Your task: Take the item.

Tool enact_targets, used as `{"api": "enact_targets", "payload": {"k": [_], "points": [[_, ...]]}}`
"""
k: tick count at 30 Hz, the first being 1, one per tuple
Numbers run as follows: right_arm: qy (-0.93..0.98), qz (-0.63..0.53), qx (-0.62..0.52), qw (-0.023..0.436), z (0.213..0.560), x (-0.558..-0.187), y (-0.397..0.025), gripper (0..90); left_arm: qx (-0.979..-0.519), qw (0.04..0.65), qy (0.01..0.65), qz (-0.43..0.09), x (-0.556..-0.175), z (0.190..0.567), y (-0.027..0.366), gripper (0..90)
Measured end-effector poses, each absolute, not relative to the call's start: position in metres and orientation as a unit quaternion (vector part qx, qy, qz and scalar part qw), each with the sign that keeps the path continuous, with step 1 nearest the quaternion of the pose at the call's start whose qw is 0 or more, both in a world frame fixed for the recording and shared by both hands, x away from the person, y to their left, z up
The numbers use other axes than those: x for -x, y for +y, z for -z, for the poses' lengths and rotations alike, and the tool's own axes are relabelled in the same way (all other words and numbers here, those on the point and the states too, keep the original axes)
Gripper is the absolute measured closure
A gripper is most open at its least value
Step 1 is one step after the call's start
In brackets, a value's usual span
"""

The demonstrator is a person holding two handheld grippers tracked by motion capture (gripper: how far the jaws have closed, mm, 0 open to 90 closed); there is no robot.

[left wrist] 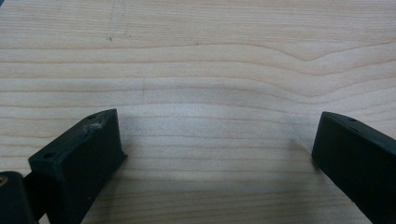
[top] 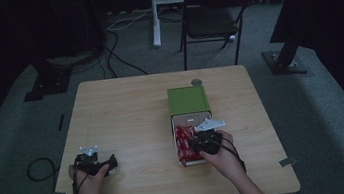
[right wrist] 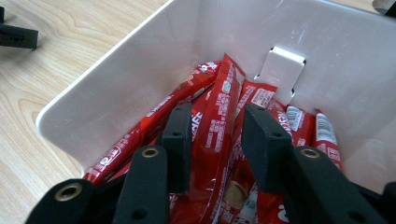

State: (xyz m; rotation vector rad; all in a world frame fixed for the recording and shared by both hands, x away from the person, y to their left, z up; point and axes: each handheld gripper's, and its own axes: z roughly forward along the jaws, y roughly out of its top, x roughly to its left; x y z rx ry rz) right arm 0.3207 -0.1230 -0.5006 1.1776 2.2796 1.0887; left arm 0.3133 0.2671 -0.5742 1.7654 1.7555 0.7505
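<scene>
1. Your left gripper (top: 99,163) rests low over the near left part of the table (top: 126,113); in the left gripper view its jaws stand wide apart over bare wood, holding nothing.
2. Your right gripper (right wrist: 215,135) reaches down into the white drawer (right wrist: 116,88), its jaws set on either side of one red sachet (right wrist: 215,116) that stands tilted above the others. The jaws are close to the sachet, but you cannot tell whether they pinch it yet.
3. More red sachets (top: 182,146) lie heaped in the drawer, which is pulled out toward you.
4. Beyond it sits the green box (top: 188,100) the drawer slides from.
5. A small grey disc (top: 196,81) lies just behind the box, near the far edge.
</scene>
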Motion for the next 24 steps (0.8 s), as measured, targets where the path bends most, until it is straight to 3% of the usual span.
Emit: {"api": "enact_targets", "payload": {"k": [6, 14, 24], "points": [[0.812, -0.368, -0.418, 0.176, 0.5076, -0.3221, -0.1163, 63.0, -0.654, 0.267, 0.651, -0.278, -0.3133, 0.5742, 0.2671, 2.6], [0.808, -0.363, -0.428, 0.183, 0.5066, -0.3232, -0.1186, 79.9, -0.654, 0.267, 0.651, -0.278, -0.3132, 0.5742, 0.2672, 2.6], [0.798, -0.386, -0.431, 0.166, 0.4993, -0.3198, -0.1233, 81.7, -0.654, 0.268, 0.651, -0.278, -0.3133, 0.5742, 0.2671, 2.6]]}}
